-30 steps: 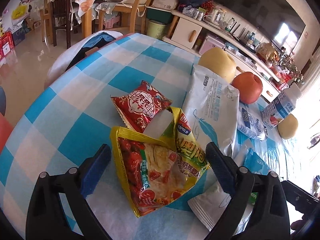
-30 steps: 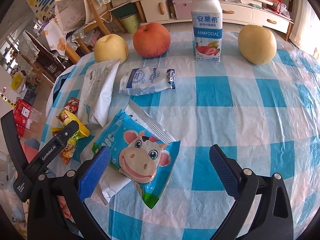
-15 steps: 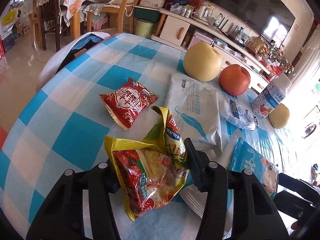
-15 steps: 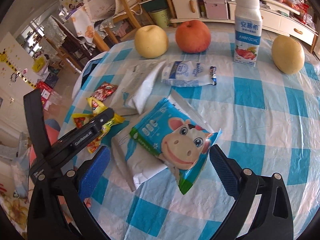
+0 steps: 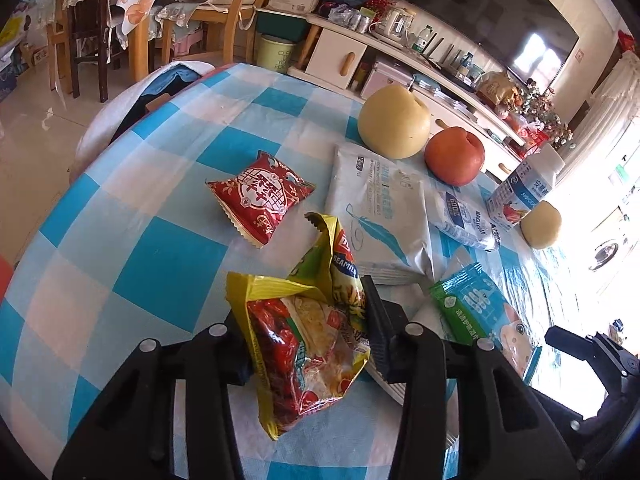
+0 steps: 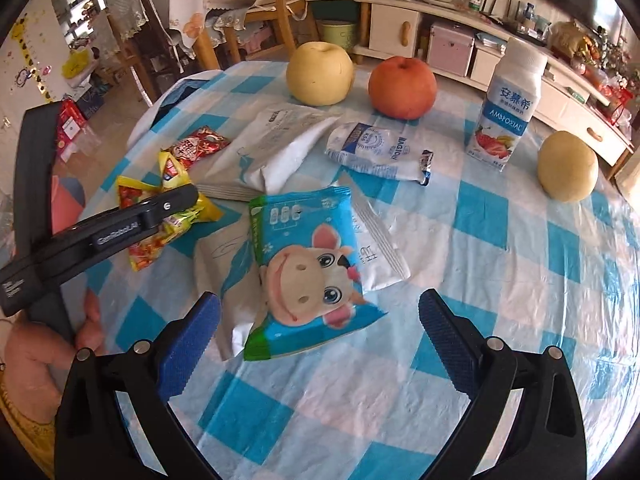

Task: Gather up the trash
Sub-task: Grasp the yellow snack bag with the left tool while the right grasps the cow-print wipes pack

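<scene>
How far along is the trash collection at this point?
Nothing looks collected yet. In hand: the left gripper is shut on the yellow snack wrapper. Left on the table: the red packet, white pouch, milk sachet and cow wrapper, with the right gripper open over the last.

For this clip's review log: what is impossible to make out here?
- Left tool: left wrist view, its fingertips' contact is hidden behind the yellow snack wrapper.
- White pouch: right wrist view, mostly covered by the cow-print packet.
- Small print on the white mailer bag: too small, both views.
</scene>
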The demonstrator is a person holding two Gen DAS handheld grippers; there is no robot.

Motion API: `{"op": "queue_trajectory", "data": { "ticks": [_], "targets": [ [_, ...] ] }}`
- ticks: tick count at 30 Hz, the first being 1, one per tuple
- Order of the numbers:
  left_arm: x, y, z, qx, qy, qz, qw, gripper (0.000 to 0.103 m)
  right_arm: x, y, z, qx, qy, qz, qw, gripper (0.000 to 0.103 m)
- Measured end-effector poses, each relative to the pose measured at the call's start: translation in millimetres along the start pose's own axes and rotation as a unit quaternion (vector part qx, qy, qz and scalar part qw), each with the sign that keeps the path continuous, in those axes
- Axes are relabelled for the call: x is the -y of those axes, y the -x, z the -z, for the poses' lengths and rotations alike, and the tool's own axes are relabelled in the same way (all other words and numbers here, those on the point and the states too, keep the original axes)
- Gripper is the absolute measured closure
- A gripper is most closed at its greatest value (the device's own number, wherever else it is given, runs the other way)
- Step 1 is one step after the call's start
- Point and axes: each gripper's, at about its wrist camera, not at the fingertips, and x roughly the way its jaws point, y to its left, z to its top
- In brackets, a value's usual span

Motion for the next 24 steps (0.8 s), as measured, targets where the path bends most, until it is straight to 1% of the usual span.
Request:
{"op": "queue_trajectory", "data": {
  "ticks": [2,3,4,5,6,8,11,13,16,19,24],
  "targets": [
    [0.5,1.3,0.6,0.0,-0.001,0.004,1.0,0.059,-6.4,-8.3,-2.6,0.004,0.022,0.016,1.0,0.007],
    [0.5,1.8,0.8,0.0,-0.002,0.006,1.0,0.06,-8.5,-12.3,-4.0,0.004,0.029,0.021,0.999,0.012],
    [0.0,2.1,0.9,-0.001,-0.001,0.008,1.0,0.06,-10.3,-17.8,-5.0,0.0,0.032,0.025,0.999,0.027],
    [-0.4,2.5,1.2,-0.001,-0.001,0.011,0.9999,0.06,-10.7,-23.3,-5.8,-0.006,0.032,0.028,0.999,0.03],
    [-0.9,2.9,1.4,-0.002,0.0,0.013,0.9999,0.06,-10.8,-27.0,-6.2,-0.009,0.031,0.032,0.999,0.031],
    [-1.7,3.3,1.6,-0.003,0.0,0.018,0.9998,0.061,-8.9,-31.7,-8.3,-0.008,0.024,0.024,0.999,0.033],
    [-3.2,4.8,2.0,-0.004,0.002,0.024,0.9997,0.062,-7.7,-31.7,-9.5,-0.005,0.015,0.017,1.0,0.038],
    [-3.9,6.7,2.2,-0.003,0.002,0.027,0.9996,0.063,-9.2,-30.3,-9.6,-0.006,0.015,0.012,1.0,0.046],
    [-6.3,9.8,3.8,-0.003,0.003,0.033,0.9995,0.064,-12.2,-28.0,-9.0,-0.006,0.017,0.008,1.0,0.05],
    [-8.6,14.1,4.7,0.0,0.006,0.04,0.9992,0.065,-12.1,-26.7,-9.5,-0.009,0.004,0.002,1.0,0.054],
    [-12.6,22.5,7.7,0.007,0.003,0.047,0.9989,0.067,-17.2,-21.9,-7.8,-0.006,0.009,0.011,1.0,0.06]
  ]
}}
